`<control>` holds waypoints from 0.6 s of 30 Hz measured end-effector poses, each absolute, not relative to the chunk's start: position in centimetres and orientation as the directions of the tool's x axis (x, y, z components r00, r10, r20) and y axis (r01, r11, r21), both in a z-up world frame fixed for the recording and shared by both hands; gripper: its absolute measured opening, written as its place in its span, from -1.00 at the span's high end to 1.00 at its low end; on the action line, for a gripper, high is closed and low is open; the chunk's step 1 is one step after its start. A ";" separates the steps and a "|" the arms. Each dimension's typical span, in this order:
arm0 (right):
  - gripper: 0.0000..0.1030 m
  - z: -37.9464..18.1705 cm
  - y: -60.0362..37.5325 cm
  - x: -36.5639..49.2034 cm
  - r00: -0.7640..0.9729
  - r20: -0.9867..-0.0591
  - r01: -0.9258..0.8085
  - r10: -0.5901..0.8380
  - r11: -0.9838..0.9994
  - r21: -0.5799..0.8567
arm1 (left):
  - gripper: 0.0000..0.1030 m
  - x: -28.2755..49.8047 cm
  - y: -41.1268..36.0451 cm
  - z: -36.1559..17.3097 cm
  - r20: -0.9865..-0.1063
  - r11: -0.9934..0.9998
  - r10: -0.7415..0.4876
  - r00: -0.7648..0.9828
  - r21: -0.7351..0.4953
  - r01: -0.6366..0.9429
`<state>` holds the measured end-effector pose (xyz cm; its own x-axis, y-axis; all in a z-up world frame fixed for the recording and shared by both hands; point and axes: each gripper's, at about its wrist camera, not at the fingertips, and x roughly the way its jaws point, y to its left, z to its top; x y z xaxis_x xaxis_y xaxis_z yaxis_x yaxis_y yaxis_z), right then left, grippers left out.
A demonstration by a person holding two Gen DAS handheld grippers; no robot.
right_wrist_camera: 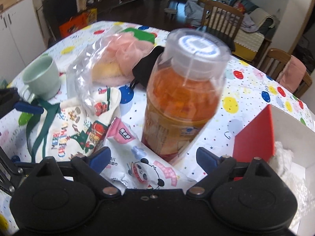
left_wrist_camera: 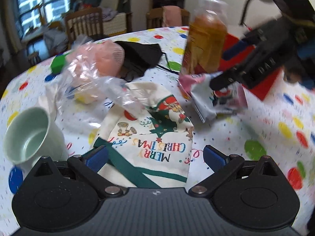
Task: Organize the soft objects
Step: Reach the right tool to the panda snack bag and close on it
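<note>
Left hand-held gripper (left_wrist_camera: 155, 157) wide open w/ Christmas bag (left_wrist_camera: 157, 137) between fingers; right hand-held gripper (right_wrist_camera: 152, 157) open over wipes pack (right_wrist_camera: 137, 161).

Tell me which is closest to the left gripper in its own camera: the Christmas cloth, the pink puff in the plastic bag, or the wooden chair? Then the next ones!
1. Christmas cloth: right between the open fingers of the left gripper.
2. Pink puff: farther back on the table, left of middle, inside a clear bag.
3. Wooden chair: beyond the table's far edge, upper left.
</note>
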<state>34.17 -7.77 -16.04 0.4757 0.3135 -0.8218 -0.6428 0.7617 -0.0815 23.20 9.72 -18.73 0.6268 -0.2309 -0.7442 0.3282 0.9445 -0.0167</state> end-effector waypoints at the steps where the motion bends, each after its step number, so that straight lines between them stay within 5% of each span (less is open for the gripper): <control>1: -0.81 -16.3 -7.7 34.4 0.466 -0.827 -0.647 0.315 0.759 -0.076 | -1.00 23.2 9.3 -18.9 -0.744 0.938 -0.226 0.629 0.007 0.346; 15: -0.75 -18.3 -7.0 35.3 0.414 -0.863 -0.684 0.289 0.724 -0.086 | -1.00 24.1 7.1 -21.9 -0.769 0.878 -0.175 0.614 0.161 0.451; 18: -0.61 -18.6 -6.9 35.4 0.410 -0.870 -0.687 0.273 0.720 -0.098 | -1.00 24.5 7.3 -22.0 -0.772 0.894 -0.170 0.613 0.141 0.425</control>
<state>35.39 -6.94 -18.62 0.4100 0.2731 -0.8702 -0.6873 0.7197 -0.0980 24.49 7.32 -21.99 0.6126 -0.1699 -0.7719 0.4251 0.8942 0.1406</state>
